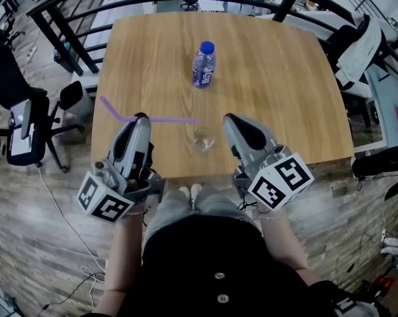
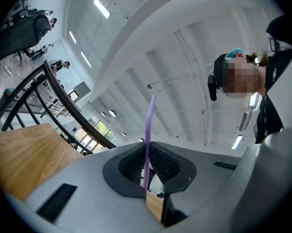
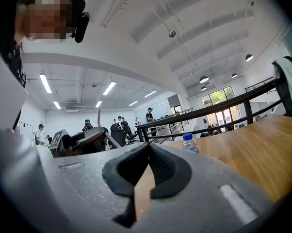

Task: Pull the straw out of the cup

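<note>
straw [image 1: 169,119] crosswise in left gripper [image 1: 141,117]

Wooden table [image 1: 285,78], black railing [image 3: 247,113], office chair [image 1: 26,129], plank floor [image 1: 47,243], strip-lit white ceiling [image 3: 151,47].

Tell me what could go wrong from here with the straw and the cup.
1. The left gripper pinches the thin straw mid-length, with both ends sticking out; it might pivot or slip from the pads.
2. The clear cup stands unheld near the front edge of the table, with the straw's end close by in the head view; a sideways swing could knock it over or off.
</note>
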### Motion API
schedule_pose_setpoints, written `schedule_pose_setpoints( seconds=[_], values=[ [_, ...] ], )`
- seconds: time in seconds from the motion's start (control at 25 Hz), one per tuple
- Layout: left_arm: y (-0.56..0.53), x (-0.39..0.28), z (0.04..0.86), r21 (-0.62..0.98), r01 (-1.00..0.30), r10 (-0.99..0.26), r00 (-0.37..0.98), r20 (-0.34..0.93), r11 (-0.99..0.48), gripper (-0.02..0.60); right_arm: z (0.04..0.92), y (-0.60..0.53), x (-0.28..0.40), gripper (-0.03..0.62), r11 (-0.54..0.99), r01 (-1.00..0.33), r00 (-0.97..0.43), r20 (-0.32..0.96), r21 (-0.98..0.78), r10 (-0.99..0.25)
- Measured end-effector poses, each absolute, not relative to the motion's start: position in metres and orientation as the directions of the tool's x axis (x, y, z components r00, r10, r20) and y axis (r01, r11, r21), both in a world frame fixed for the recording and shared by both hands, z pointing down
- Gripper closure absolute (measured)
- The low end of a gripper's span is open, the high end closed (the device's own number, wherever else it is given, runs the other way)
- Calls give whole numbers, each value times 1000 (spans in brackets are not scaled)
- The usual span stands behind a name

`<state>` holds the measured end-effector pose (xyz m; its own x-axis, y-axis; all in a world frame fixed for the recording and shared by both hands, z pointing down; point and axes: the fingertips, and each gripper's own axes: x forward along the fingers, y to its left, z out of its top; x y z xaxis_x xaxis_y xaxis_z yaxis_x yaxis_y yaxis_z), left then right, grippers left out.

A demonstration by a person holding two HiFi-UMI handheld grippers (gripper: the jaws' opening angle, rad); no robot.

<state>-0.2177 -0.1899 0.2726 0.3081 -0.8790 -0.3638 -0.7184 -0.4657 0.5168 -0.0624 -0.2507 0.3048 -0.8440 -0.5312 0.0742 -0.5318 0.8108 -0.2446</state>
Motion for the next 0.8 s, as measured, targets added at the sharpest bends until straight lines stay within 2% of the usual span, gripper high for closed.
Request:
schedule_pose_setpoints(
  seconds=[0.28, 0.8],
  values=[
    [-187, -208, 274, 491, -713, -856, 325, -402, -501, 541, 311, -254, -62, 595, 816, -525, -849, 85, -244, -521],
    [-191, -203, 282, 498, -700, -853, 346, -391, -512, 541, 318, -255, -67, 595, 824, -518, -855, 114, -231, -505]
  ],
)
